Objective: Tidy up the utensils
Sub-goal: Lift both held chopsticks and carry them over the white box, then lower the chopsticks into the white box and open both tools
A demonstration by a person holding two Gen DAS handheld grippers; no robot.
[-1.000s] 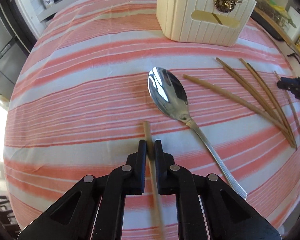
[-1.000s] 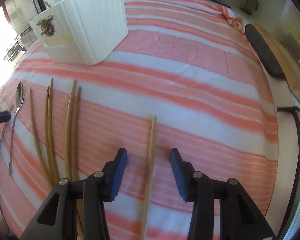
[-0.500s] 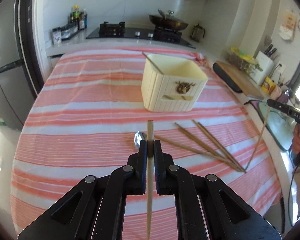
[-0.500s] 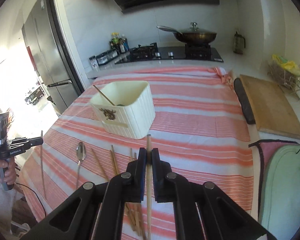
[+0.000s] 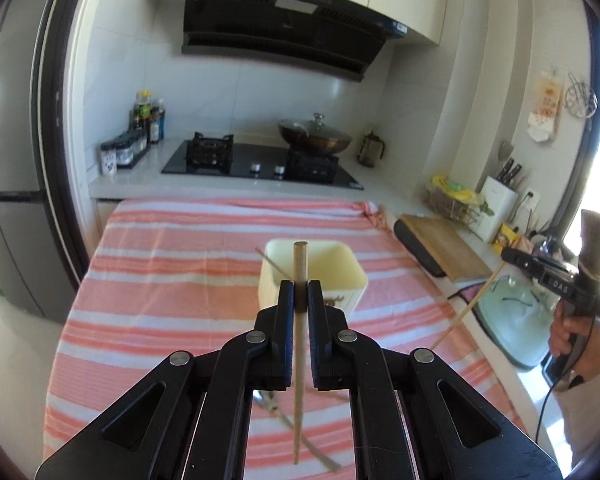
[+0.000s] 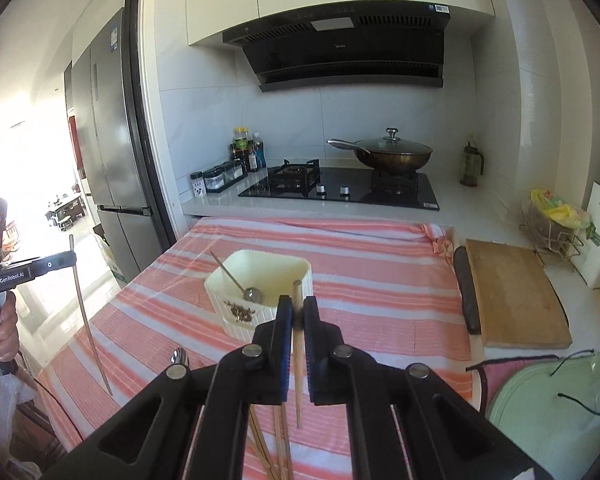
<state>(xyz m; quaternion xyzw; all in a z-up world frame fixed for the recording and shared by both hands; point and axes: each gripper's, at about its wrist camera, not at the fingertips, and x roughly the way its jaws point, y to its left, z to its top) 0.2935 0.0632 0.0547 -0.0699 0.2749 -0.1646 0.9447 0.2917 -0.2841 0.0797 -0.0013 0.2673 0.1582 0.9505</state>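
My left gripper (image 5: 299,286) is shut on a wooden chopstick (image 5: 297,380), held up in the air in front of the cream utensil holder (image 5: 356,276). My right gripper (image 6: 298,306) is shut on a second chopstick (image 6: 298,380), also lifted, just before the holder (image 6: 236,280). A thin utensil with a round head (image 6: 252,293) leans inside the holder. Each view shows the other gripper off to the side with its stick hanging down: the right gripper (image 5: 505,254) and the left gripper (image 6: 73,258). A spoon (image 6: 180,356) and several chopsticks (image 6: 278,440) lie on the striped cloth (image 6: 360,264).
A wooden cutting board (image 6: 512,292) and a dark roll (image 6: 466,292) lie right of the cloth. A green lidded dish (image 6: 560,400) sits at the near right. Behind the table are the hob with a wok (image 6: 392,156), spice jars (image 6: 220,176) and a fridge (image 6: 112,140).
Both grippers have risen off the table, each carrying a chopstick. The right jaws closed on their stick. Both views tilted up from the cloth to the kitchen.
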